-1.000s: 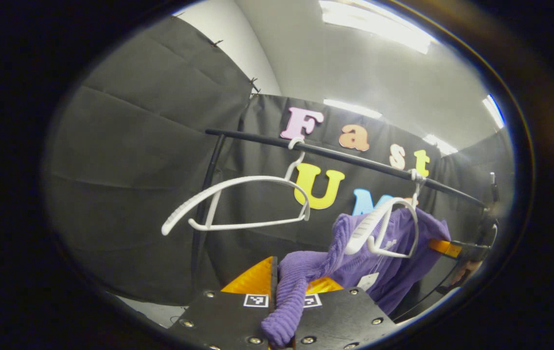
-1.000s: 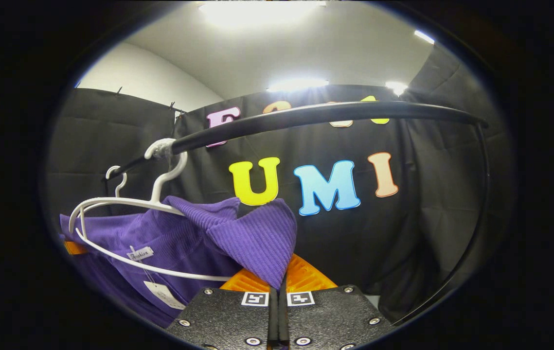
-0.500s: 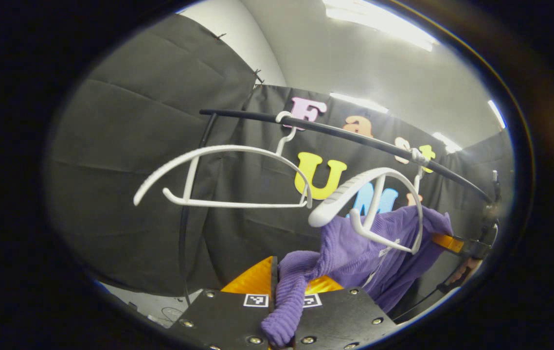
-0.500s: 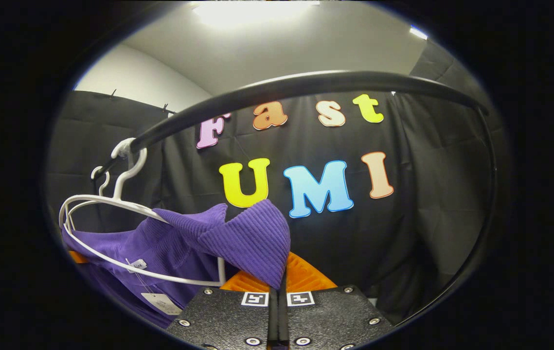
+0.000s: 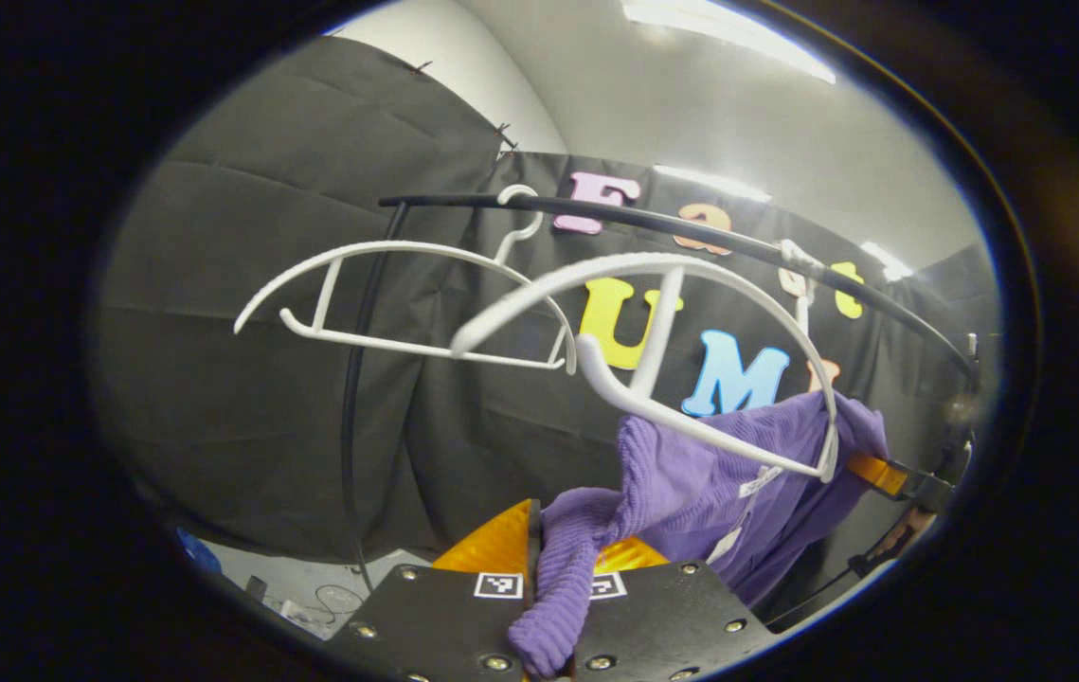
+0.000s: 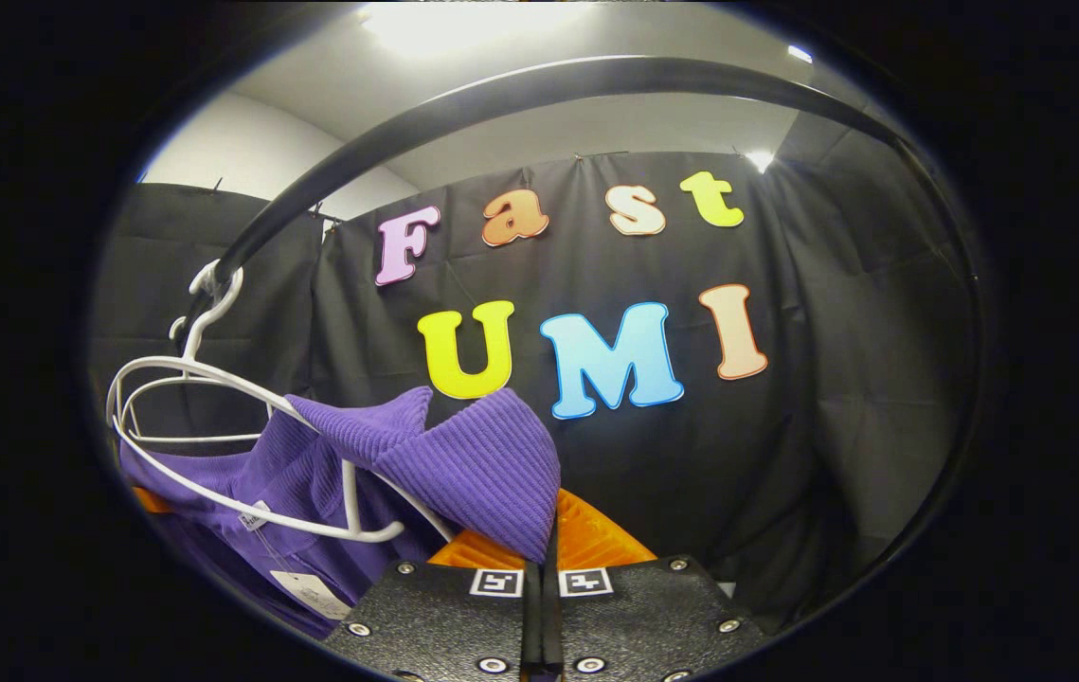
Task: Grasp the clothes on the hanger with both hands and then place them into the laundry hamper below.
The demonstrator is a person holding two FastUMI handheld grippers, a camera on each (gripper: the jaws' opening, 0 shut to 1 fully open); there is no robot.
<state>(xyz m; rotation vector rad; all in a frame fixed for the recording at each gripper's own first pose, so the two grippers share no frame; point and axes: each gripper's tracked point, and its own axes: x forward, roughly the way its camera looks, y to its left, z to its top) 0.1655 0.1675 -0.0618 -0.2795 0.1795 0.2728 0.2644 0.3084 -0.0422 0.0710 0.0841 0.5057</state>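
Left tongs (image 5: pixel 553 568) pinch a rolled fold of the purple sweater (image 5: pixel 691 483) between both fingers, low in the left gripper view. Right tongs (image 6: pixel 541 568) are likewise pressed together on a ribbed corner of the same sweater (image 6: pixel 463 459), which folds over their tips in the right gripper view.

Just beyond the left tongs, the sweater stretches up and to the right toward a white hanger (image 5: pixel 691 379). That hanger is tilted, its near arm bare and raised, with the sweater draped only over its far, lower end. A small tag (image 5: pixel 724 542) hangs from the sweater. From the right gripper view, the same hanger (image 6: pixel 245 445) lies partly over the purple cloth, its hook on the rail.

Farther off, a second white hanger (image 5: pixel 387 294) hangs empty from the black rail (image 5: pixel 691 232), beside the first. The other tongs (image 5: pixel 890 478) hold the sweater's far edge at the right side of the left gripper view.
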